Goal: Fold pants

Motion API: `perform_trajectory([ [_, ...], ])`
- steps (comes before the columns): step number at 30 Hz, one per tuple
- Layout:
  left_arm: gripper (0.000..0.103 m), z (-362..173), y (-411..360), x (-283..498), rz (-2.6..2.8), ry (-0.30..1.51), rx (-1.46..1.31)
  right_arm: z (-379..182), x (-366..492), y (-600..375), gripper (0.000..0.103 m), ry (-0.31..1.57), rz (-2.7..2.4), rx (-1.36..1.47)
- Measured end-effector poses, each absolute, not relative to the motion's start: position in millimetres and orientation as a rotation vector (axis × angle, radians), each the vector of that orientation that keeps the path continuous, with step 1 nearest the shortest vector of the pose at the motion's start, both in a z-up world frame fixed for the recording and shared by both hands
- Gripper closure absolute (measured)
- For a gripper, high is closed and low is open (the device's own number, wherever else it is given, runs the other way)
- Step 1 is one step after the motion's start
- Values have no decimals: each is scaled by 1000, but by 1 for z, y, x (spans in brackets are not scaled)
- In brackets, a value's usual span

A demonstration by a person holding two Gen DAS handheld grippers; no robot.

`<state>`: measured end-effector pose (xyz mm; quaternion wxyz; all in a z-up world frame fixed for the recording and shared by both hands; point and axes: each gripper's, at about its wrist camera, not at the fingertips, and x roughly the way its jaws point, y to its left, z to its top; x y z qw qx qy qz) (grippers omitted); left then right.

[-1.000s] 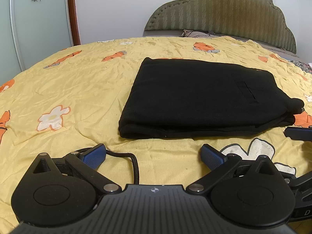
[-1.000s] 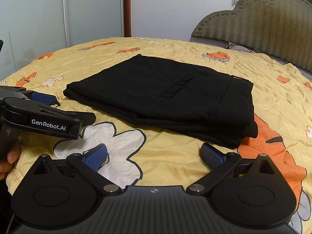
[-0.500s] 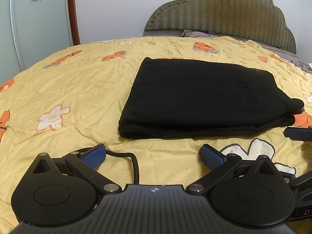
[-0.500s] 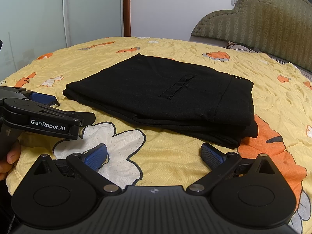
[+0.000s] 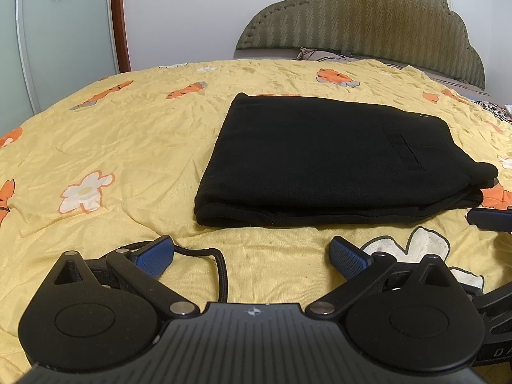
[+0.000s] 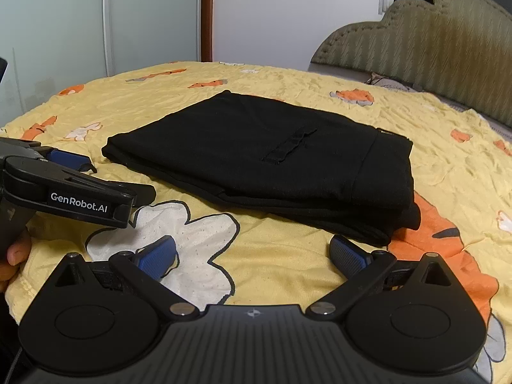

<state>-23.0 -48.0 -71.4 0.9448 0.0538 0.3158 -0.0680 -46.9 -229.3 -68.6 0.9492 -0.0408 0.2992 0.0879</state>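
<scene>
Pants: black, lying as a flat, squared stack of several layers on the bed, just ahead of both pairs of fingers and touched by neither.
Pants detail: a welt pocket slit faces up on the top layer; the stacked fold edges face the fingers, and the lowest layer juts out slightly at the corner nearest the right fingers.
Step in hand: judging by the neat stack, folding looks finished or all but finished; both tools sit back from the cloth.
Next move: probably nothing more than a check. If another fold or a tidy-up is wanted, the jutting lower layer is the spot to pinch and square up, gripping all layers together so the stack does not slide apart.
Left gripper: low over the sheet, short of the near edge of the stack; blue-padded fingers spread wide, holding nothing. A black cable loops just inside its left finger.
Right gripper: likewise short of the stack, off its near right corner; fingers spread wide and empty.
Hand: a fingertip shows at the far left of the right wrist view, on the left tool's handle.
Bedsheet: yellow, wrinkled, printed with white flowers and orange carrots.
Headboard: olive, scalloped, far beyond the stack.
Writing: "GenRobot.AI" in white on the side of the left tool, read from the right wrist view; a cut-off "D" on the other tool at the edge of the left wrist view.
</scene>
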Motion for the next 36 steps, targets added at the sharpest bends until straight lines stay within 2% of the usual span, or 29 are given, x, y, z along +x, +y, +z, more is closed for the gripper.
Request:
perform_trajectory([
  [15, 1, -66, -49, -28, -168, 666, 123, -49, -69, -212, 0, 599, -34, 48],
  [36, 1, -44, -40, -38, -182, 644, 110, -26, -82, -200, 0, 562, -92, 3],
])
